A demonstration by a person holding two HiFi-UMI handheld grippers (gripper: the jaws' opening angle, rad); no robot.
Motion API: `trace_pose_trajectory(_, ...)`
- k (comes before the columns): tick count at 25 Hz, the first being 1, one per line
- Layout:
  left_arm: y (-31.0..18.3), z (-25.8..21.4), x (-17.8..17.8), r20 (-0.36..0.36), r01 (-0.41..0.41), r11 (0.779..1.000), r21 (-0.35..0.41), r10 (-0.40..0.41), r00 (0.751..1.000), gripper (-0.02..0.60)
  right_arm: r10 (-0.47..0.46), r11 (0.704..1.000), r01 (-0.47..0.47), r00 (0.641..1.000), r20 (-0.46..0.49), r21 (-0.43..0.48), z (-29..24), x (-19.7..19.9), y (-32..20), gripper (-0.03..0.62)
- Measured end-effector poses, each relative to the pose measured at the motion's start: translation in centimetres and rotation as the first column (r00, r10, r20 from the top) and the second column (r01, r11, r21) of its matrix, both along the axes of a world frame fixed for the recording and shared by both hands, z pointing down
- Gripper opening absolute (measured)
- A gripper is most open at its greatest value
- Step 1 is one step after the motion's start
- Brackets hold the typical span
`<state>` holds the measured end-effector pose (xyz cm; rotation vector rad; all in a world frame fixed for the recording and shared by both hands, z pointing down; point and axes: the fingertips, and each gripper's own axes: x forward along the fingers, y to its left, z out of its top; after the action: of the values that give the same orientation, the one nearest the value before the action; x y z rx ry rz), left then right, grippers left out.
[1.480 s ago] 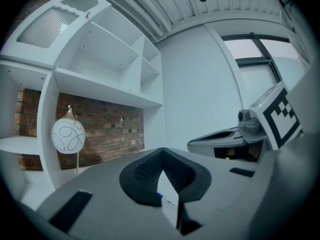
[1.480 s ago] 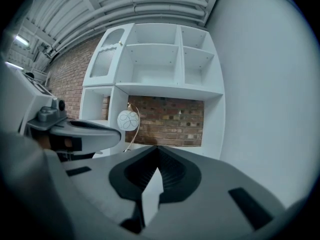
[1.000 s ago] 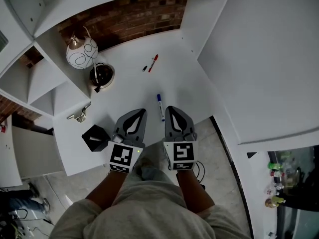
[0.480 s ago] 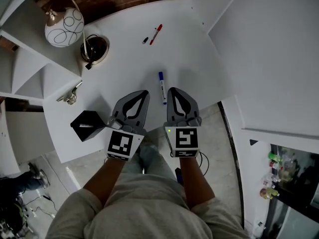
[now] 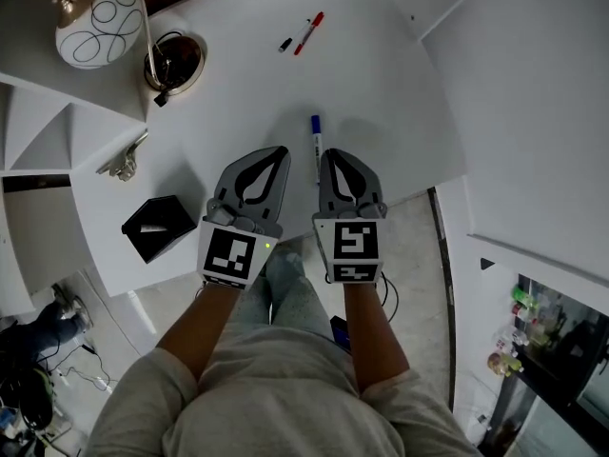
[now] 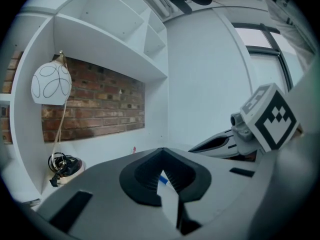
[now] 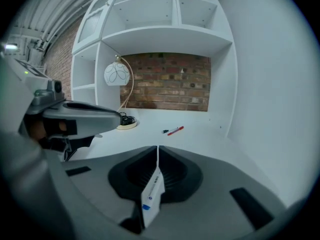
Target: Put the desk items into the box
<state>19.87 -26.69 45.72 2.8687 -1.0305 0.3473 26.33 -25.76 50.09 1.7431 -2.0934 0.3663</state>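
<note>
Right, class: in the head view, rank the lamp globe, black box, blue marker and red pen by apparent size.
1. Lamp globe, only slightly ahead of the next; it sits nearer the camera, so this is unsure.
2. Black box.
3. Blue marker.
4. Red pen, shorter and thinner.

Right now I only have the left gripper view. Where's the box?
Observer: Head view: the black box sits at the desk's near-left edge, left of the left tool.
Operator: Right tool's state?
Observer: Right gripper view shows the right tool shut, nothing held.
Operator: Anything beyond the blue marker?
Observer: A red marker lies at the desk's far side, a small black piece beside it.
</note>
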Motion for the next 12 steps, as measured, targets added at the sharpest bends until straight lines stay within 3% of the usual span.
trace_pose_trajectory(12, -0.6, 4.4, 0.7, 0.031, -0.007, 0.998, -0.061, 0.009, 0.999, 0.005, -0.003, 0.983, 0.002, 1.0, -0.006, -0.183, 5.7, 0.0, -0.5, 0.03)
